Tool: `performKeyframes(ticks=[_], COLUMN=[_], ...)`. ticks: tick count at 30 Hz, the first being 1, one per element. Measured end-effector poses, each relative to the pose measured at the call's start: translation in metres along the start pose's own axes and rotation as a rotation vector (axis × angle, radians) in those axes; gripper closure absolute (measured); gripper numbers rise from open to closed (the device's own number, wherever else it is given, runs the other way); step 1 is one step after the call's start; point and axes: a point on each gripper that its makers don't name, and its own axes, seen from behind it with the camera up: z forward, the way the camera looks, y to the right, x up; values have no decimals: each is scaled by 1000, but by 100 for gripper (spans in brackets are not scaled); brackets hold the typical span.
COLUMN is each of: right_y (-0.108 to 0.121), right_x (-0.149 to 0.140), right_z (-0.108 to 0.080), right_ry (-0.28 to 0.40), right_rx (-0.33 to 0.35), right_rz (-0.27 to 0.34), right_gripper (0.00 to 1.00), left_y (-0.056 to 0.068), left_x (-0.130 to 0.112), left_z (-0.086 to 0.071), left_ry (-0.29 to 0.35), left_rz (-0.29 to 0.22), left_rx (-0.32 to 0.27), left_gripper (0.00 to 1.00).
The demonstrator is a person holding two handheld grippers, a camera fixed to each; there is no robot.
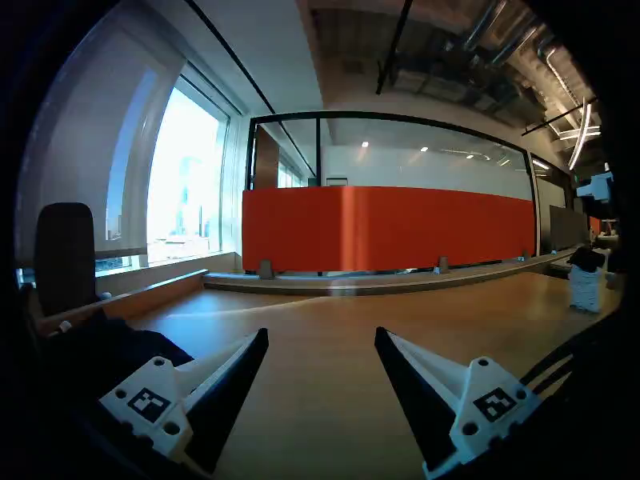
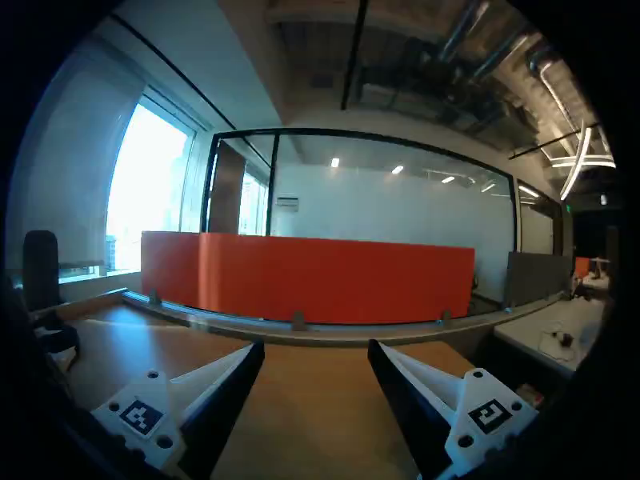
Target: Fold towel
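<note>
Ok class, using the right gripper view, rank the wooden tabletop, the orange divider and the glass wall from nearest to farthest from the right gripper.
1. wooden tabletop: just below and ahead of the right gripper.
2. orange divider: standing along the table's far edge, straight ahead.
3. glass wall: behind the divider, farthest.

Daylight pours through the window, blown out to white in both views, and lays a pale sheen on the desk. Small ceiling lights and a strip lamp glow overhead, while the right side is dim. Fisheye bends straight lines near the edges
</note>
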Motion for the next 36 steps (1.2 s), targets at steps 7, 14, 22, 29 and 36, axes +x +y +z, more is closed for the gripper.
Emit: performKeyframes(ticks=[7,14,22,29,36], right_y=[15,21,17,17,13], right_x=[-38,-72,-103,-128,-137], right_z=[3,2,0,0,1], right_ry=[-15,-21,2,-10,-2], right_rx=[-19,-31,-17,-10,-1], right_rz=[47,68,61,68,81], right_gripper=[0,0,0,0,0], left_y=[1,2,2,1,2], left_x=[0,0,-1,-1,-1], left_z=[0,0,0,0,0], left_ry=[0,0,0,0,0], left_rz=[0,0,0,0,0], left_rx=[0,0,0,0,0], left_gripper=[1,1,1,1,1])
